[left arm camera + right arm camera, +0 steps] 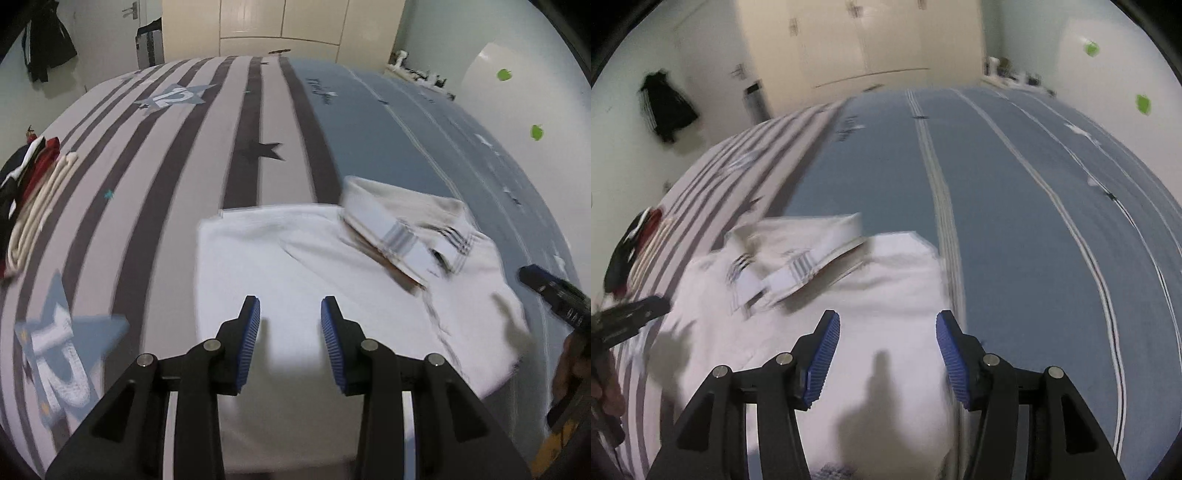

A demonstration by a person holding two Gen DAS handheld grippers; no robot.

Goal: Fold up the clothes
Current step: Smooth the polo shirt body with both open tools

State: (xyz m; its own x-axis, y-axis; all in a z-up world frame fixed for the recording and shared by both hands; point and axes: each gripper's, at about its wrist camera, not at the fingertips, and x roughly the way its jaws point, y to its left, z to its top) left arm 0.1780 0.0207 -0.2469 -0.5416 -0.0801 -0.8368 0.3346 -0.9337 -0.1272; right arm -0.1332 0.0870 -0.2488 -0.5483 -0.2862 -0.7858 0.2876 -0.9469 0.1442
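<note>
Now both tools hover empty over the white shirt (pixel 295 266), which lies partly folded on the striped bedspread (pixel 177 155). Left gripper (pixel 290 314) has its jaws partly apart, right gripper (pixel 888 328) wider, nothing pinched. Risk: the loose collar (pixel 388 236) flops open if a pad snags it.

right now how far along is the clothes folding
Done: a pile of folded clothes sits at the bed's left edge. In hand: the white shirt lies partly folded, collar up; neither the left gripper nor the right gripper holds it. Left: finish folding the shirt and add it to the pile.
</note>
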